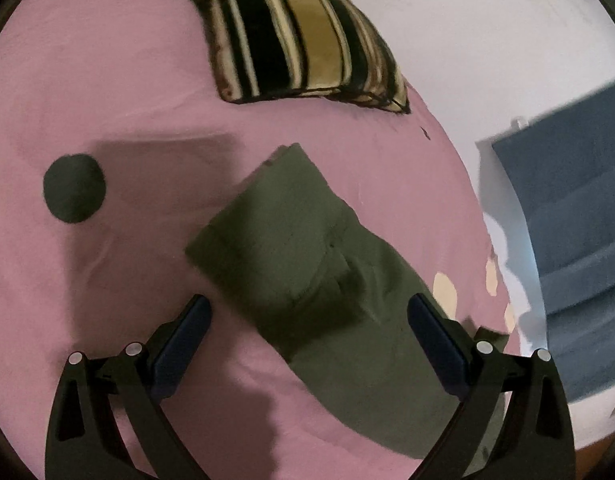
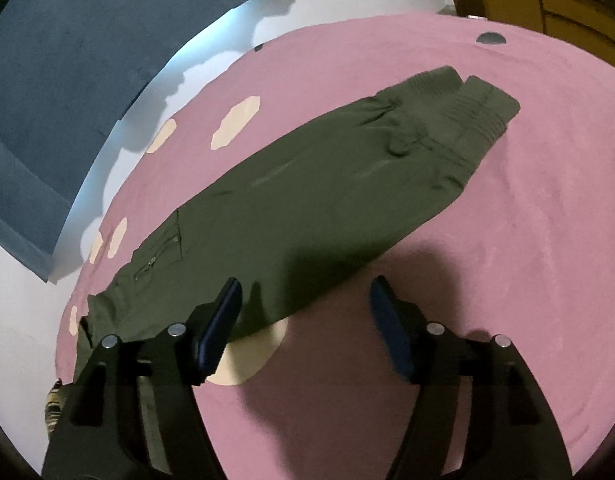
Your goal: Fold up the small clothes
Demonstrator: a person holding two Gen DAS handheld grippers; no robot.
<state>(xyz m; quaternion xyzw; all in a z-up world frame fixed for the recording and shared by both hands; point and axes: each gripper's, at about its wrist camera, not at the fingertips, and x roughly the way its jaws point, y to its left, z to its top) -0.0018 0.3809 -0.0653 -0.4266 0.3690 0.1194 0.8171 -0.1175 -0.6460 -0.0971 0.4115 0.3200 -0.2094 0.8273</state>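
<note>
Right gripper (image 2: 303,300) angled down with jaws spread and nothing clamped, left gripper (image 1: 309,320) spread wide too, olive trousers (image 2: 307,200) laid just ahead on pink sheet (image 2: 507,240), striped pillow (image 1: 299,36) further off, blue towel (image 1: 567,220) seen beside bed

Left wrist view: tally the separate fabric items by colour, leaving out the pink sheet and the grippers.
Olive green: 1, the folded trousers
Black and cream stripes: 1, the pillow
Blue: 1, the towel hanging at the wall
Total: 3
</note>
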